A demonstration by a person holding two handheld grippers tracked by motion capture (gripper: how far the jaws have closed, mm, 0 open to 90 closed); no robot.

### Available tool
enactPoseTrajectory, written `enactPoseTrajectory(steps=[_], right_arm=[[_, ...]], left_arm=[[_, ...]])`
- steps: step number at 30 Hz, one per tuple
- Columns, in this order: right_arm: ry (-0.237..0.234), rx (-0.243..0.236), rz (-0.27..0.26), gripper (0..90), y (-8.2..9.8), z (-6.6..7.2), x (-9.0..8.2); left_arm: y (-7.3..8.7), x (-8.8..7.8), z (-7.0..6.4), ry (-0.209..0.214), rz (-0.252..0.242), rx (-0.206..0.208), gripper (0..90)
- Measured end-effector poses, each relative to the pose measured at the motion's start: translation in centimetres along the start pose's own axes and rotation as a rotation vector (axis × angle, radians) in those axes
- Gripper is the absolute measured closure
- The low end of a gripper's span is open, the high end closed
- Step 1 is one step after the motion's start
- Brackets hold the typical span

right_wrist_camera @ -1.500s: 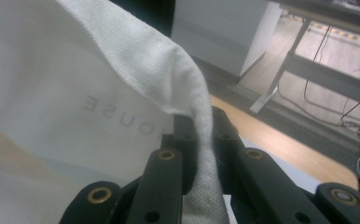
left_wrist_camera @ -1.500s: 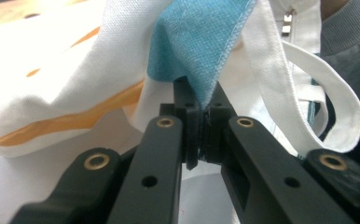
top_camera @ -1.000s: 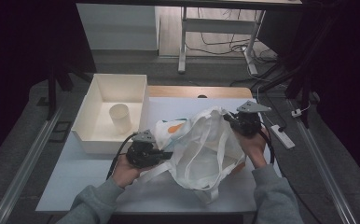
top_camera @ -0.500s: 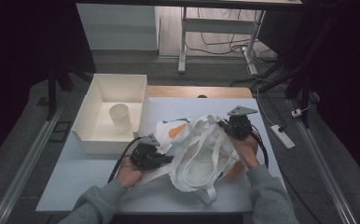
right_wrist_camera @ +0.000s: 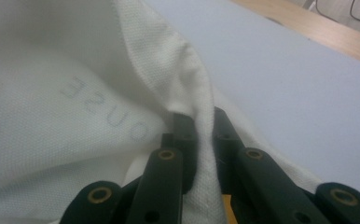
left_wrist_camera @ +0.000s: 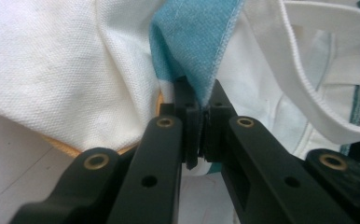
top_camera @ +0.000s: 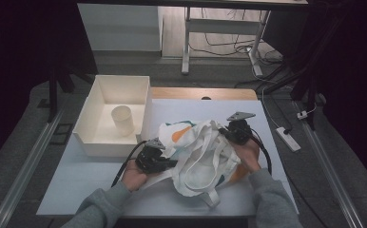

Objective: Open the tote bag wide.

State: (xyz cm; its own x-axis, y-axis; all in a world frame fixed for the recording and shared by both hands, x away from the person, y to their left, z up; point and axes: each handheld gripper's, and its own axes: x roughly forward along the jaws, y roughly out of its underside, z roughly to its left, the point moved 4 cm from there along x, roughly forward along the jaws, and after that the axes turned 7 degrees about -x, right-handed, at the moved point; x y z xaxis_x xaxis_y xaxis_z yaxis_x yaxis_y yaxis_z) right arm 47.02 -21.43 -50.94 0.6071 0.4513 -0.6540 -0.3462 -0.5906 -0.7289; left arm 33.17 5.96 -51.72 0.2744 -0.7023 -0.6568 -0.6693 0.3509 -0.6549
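The left gripper (left_wrist_camera: 201, 123) had its jaws pressed together on a teal-printed fold of the tote bag (left_wrist_camera: 66, 70), the cloth edge pinched between the two black pads. The right gripper (right_wrist_camera: 201, 135) was likewise clamped on a ridge of plain white canvas, with faint mirrored lettering showing through the fabric beside it.

From above, the tote bag (top_camera: 205, 156) lay crumpled in the middle of the light grey table (top_camera: 77, 190), its mouth gaping upward and its white straps (top_camera: 215, 194) trailing toward the near edge. The left gripper (top_camera: 165, 161) held the bag's left side, the right gripper (top_camera: 229, 133) its far right corner. Well to the left, a white bin (top_camera: 89, 137) held an upright pale cup (top_camera: 123, 119), apart from the bag.

The step in hand looked like spreading or straightening the bag, with both sides gripped. The next move would probably call for drawing the two grips apart evenly, keeping the cloth pinched so it flattens without slipping or catching the straps.
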Motion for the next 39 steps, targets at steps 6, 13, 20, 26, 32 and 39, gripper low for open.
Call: enactPoseTrajectory(steps=[6, 13, 20, 26, 32, 39], right_arm=[[-0.01, -0.006, 0.026, 83.6, 0.5, 0.3, 0.8], [-0.013, 0.0, 0.021, 83.6, 0.5, 0.3, 0.7], [-0.007, 0.007, -0.034, 63.5, -0.3, 0.2, -1.0], [-0.011, 0.024, -0.14, 44.2, -1.4, 0.5, -5.0], [-0.021, 0.028, -0.206, 42.0, -1.9, 1.3, -8.4], [-0.078, 0.039, -0.204, 43.8, -0.7, 1.9, -9.4]], left_arm=[[0.1, 0.2, 0.1, -0.003, 0.003, -0.002, 87.2], [0.1, 0.1, 0.1, 0.001, -0.002, -0.002, 86.7], [-0.1, -1.0, -0.6, 0.036, -0.057, 0.021, 72.2], [-0.4, -3.2, -1.1, 0.031, -0.144, 0.04, 57.2], [-0.5, -4.7, -1.1, 0.005, -0.194, 0.041, 51.3], [-0.7, -4.9, -1.0, -0.04, -0.203, 0.056, 45.9]])
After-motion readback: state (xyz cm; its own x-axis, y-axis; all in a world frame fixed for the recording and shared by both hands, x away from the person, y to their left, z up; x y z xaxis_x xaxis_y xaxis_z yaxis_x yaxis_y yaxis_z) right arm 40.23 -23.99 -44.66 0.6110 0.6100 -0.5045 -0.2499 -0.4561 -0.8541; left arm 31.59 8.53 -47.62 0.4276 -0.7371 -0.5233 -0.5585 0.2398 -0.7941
